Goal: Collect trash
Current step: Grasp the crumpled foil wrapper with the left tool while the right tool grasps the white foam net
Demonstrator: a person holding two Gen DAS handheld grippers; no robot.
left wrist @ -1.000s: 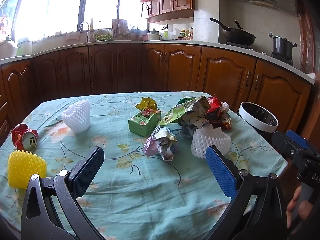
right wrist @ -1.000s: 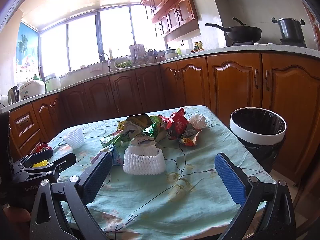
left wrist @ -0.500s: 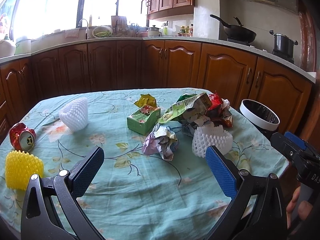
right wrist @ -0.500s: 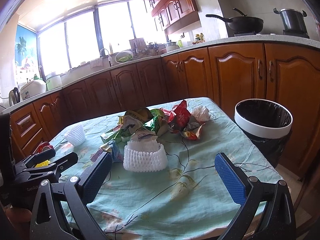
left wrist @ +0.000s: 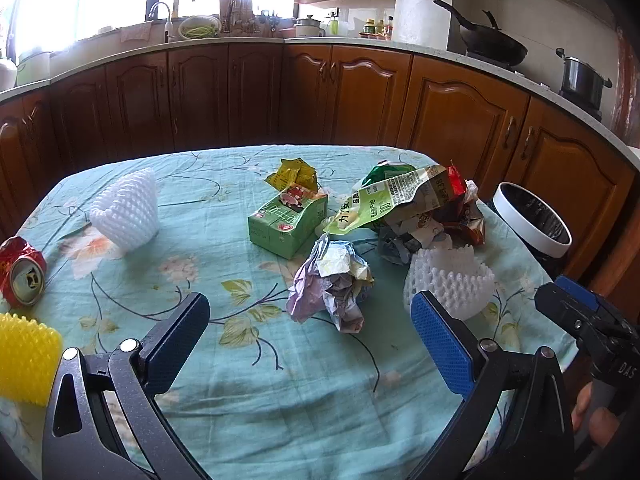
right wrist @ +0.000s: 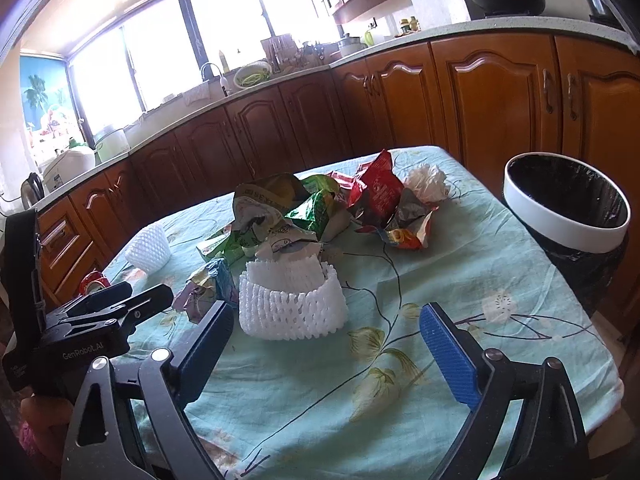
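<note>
Trash lies on a table with a teal floral cloth (left wrist: 224,364). A crumpled paper ball (left wrist: 330,282), a green carton (left wrist: 286,220), a pile of snack wrappers (left wrist: 416,204) and a white foam net (left wrist: 452,278) sit mid-table. Another white foam net (left wrist: 128,210), a crushed red can (left wrist: 22,272) and a yellow foam net (left wrist: 24,356) lie on the left. My left gripper (left wrist: 310,326) is open and empty, just short of the paper ball. My right gripper (right wrist: 326,330) is open and empty, close to the white foam net (right wrist: 292,304). The wrapper pile (right wrist: 320,208) lies behind it.
A white-rimmed bin with a black liner (right wrist: 566,204) stands off the table's right edge; it also shows in the left wrist view (left wrist: 532,218). Brown kitchen cabinets (left wrist: 248,92) run behind the table. The left gripper's body (right wrist: 92,320) sits left of my right gripper.
Both grippers have moved forward and lower toward the table; the trash looks nearer. Both stay open and nothing has been taken hold of.
</note>
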